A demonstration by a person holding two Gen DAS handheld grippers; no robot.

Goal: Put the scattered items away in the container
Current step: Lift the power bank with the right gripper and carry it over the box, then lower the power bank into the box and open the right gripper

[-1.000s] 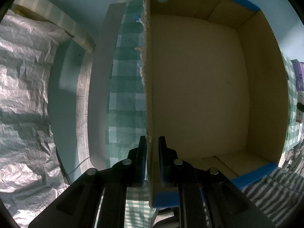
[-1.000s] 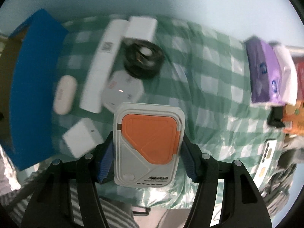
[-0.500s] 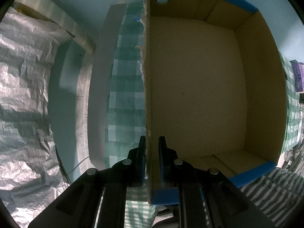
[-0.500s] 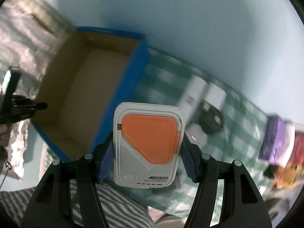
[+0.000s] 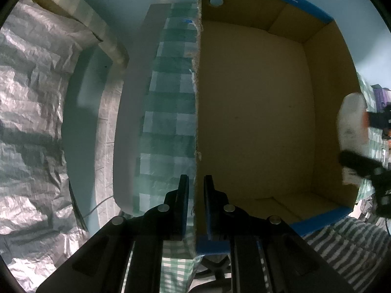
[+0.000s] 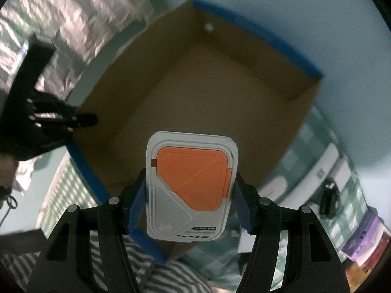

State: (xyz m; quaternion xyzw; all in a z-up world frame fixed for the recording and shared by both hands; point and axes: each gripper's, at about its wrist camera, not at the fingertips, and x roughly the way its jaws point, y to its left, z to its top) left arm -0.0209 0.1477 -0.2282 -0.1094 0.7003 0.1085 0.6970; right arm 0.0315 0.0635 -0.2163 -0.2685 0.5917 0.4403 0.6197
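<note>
Left gripper point(image 5: 195, 195): jaws closed narrow on the near side wall of the box point(image 5: 254, 112), one finger inside, one outside. The left view shows the box's bare brown floor and the checked cloth point(image 5: 168, 112) beside it. Right gripper point(image 6: 188, 193): jaws clamped on the flanks of the power bank point(image 6: 191, 190), held above the box point(image 6: 195, 97) opening. Only the right view shows white items point(image 6: 325, 168) on the cloth past the box's right wall; it is blurred.
</note>
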